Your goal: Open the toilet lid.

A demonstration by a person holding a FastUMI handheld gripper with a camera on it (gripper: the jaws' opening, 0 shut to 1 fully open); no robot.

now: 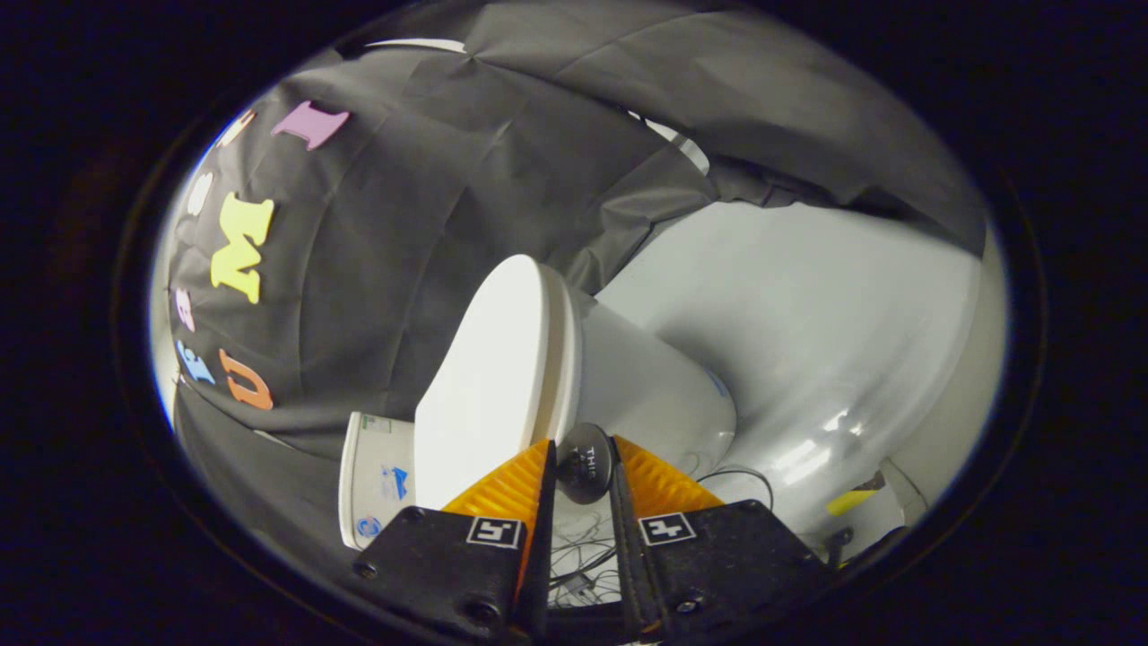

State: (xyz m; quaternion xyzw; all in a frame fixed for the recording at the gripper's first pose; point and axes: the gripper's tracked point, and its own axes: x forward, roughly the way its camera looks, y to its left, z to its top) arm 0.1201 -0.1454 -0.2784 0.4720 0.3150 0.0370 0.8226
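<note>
Toilet lid [489, 377] sat just left of the frame's centre, a smooth white oval shell lying closed, as far as could be told, against the seat and the white bowl [655, 395] to its right; the whole scene appeared rolled sideways in the fisheye view. It looked like rigid, glossy plastic, probably light but slick, and hinged at the far end near the tank [372, 475], whose corner showed in the lower left of the frame. A small dark round knob [585, 462] stood out at the lid's front edge near the lower centre of the frame, and that seemed the sensible place to take hold, since the bare rim would give little purchase. The lid would likely swing stiffly about its hinge without bending, so a pull there should carry it round in an arc.

The hand-held gripper [585, 467] had its two fingers drawn in to a narrow gap with the knob lodged between the tips. Both pads appeared to press on the knob's sides, though the contact on the right was hard to confirm. Loose cables [583, 552] lay on the pale floor [807, 341] beneath the fingers.
</note>
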